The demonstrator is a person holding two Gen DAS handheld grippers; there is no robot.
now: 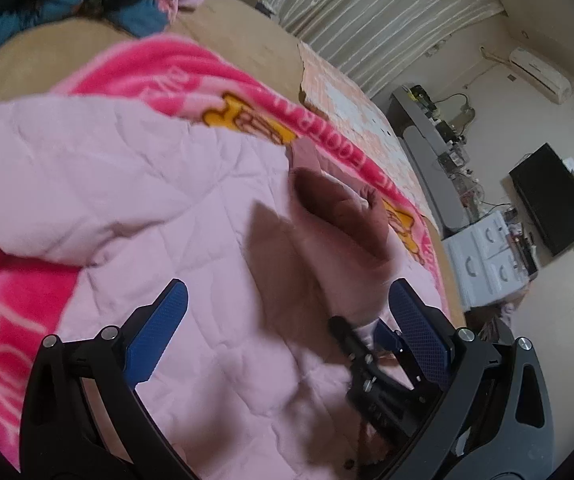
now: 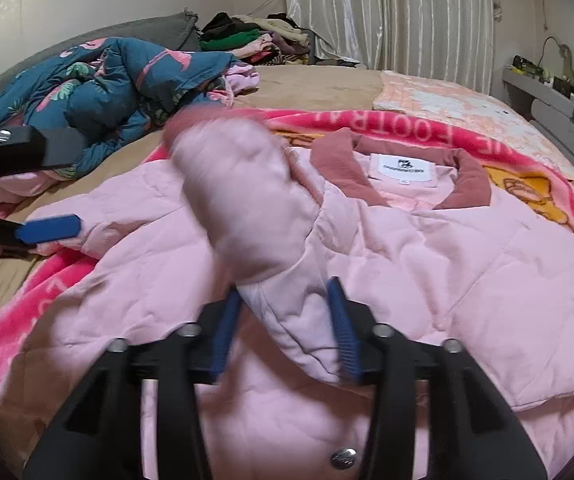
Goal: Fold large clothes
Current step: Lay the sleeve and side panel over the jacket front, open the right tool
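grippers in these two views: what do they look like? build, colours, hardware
Both match: left gripper and right gripper have matte black angular frames with cut-out slots, silver round pivot bolts, and flat blue fingers with cross-hatched textured pads. No cables or markings visible.

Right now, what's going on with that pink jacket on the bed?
A person with a claw in each hand is folding the pink jacket, which lies collar-up on a pink blanket. The right claw has a sleeve between its open fingers, folded across the jacket's front. The left claw is open above the jacket, holding nothing.
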